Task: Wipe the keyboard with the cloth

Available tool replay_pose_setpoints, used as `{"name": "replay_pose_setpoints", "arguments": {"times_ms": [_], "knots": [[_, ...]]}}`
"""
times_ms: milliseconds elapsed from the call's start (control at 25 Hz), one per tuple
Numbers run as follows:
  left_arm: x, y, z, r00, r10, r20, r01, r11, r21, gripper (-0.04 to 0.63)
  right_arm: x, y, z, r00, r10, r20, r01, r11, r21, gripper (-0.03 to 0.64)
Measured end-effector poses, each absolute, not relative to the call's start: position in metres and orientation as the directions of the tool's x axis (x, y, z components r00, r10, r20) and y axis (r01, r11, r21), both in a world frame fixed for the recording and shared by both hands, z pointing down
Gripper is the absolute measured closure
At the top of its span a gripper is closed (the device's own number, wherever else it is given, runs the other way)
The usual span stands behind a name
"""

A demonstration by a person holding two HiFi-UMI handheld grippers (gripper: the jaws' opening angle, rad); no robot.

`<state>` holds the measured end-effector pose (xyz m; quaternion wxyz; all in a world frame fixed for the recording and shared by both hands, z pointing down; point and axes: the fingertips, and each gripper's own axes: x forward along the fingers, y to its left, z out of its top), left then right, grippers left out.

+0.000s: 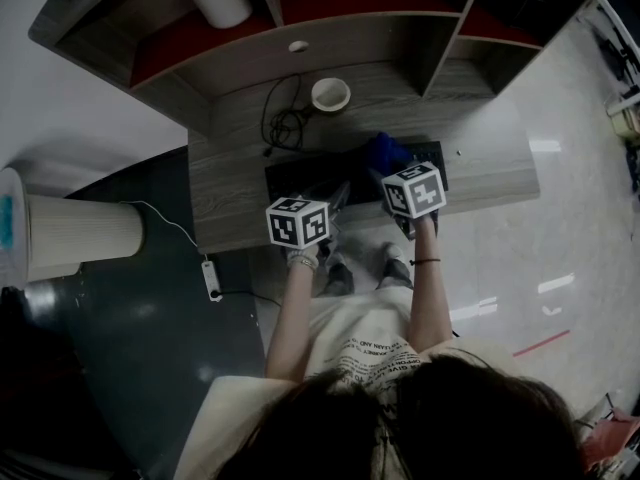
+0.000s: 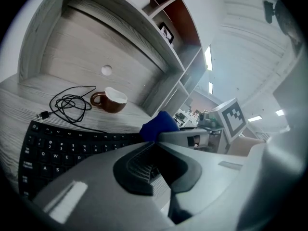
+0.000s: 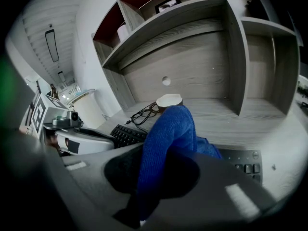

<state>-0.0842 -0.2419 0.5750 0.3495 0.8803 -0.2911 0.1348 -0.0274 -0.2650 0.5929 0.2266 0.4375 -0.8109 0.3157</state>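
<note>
Closest to the head camera are the person's dark hair and pale printed shirt, and two forearms reach out from there past the bench [image 1: 228,193] edge. Next comes the left gripper [image 2: 157,147], over the left half of the keyboard [image 1: 288,176], its jaws pressed together on nothing. Over the keyboard's right half the right gripper [image 3: 163,147] is clenched on the blue cloth [image 3: 169,129], which stands up from the jaws in a thick fold and trails down towards the keys.

That bunched hold looks to me like the weak point. Only a small lump of cloth would meet the keys, so a hard stroke could catch a key edge, tug the fabric out of the pinch, or shove the keyboard backwards. I cannot see that the left gripper is bearing on it to steady it.

Black and flat, the keyboard has its long axis running side to side, parallel with the bench's front edge, and its letter rows read upright towards the person.

Just behind its left part lies a loose coil of black cable [image 2: 70,102]. A brown mug [image 2: 109,100] with a white inside stands behind the keyboard's middle. A shoved keyboard would probably ride into the cable first. Wooden shelves [image 1: 380,36] rise furthest back.
</note>
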Motion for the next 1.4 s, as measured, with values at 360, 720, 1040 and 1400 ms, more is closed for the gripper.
{"name": "replay_pose_setpoints", "arguments": {"times_ms": [360, 720, 1040, 1400], "knots": [[-0.102, -0.244, 0.578, 0.787, -0.428, 0.444, -0.616, -0.576, 0.537, 0.592, -0.046, -0.265, 0.593, -0.522, -0.564, 0.640, -0.847, 0.429, -0.314, 0.558], [-0.119, -0.242, 0.580, 0.785, -0.432, 0.444, -0.619, -0.570, 0.540, 0.592, -0.064, -0.264, 0.594, -0.524, -0.562, 0.640, -0.845, 0.436, -0.309, 0.557], [-0.134, -0.243, 0.580, 0.785, -0.437, 0.440, -0.620, -0.566, 0.543, 0.592, -0.079, -0.265, 0.594, -0.524, -0.559, 0.642, -0.844, 0.441, -0.306, 0.558], [-0.149, -0.245, 0.583, 0.783, -0.439, 0.441, -0.623, -0.560, 0.547, 0.592, -0.092, -0.267, 0.595, -0.523, -0.559, 0.643, -0.845, 0.440, -0.305, 0.557]]}}
